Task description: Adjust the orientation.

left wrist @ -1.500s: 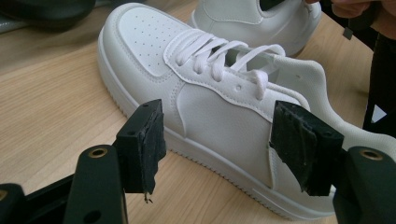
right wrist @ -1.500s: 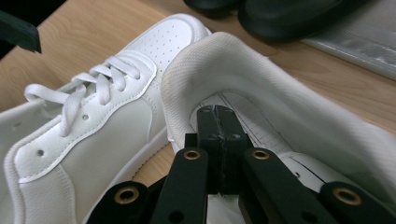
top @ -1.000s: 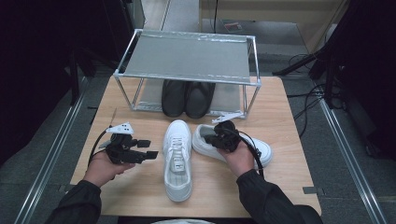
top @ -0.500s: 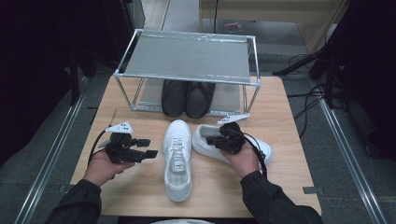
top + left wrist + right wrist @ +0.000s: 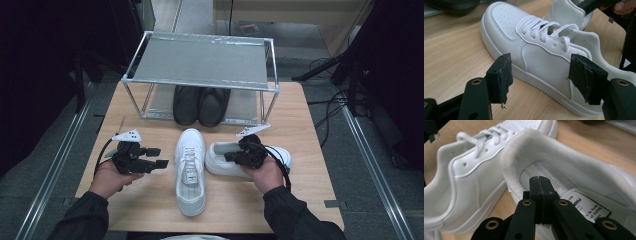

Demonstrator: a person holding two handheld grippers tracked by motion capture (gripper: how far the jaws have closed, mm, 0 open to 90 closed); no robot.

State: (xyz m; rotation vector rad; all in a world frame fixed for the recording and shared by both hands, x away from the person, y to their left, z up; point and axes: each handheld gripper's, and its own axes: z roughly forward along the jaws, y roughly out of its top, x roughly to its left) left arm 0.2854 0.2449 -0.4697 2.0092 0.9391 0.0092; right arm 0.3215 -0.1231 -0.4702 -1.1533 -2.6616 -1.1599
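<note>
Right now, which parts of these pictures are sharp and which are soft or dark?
High view: table evenly lit, surroundings nearly black. Left gripper view: laced white shoe crisp. Right gripper view: fingers and heel collar sharp, the laces behind them blurred.

Bright, evenly lit tabletop, dark surroundings, soft blur in close-ups.

Two white sneakers point(image 5: 190, 170) side-by-side, tabletop.

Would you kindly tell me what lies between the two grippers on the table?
The high view shows one white sneaker between the left gripper and right gripper.
</note>
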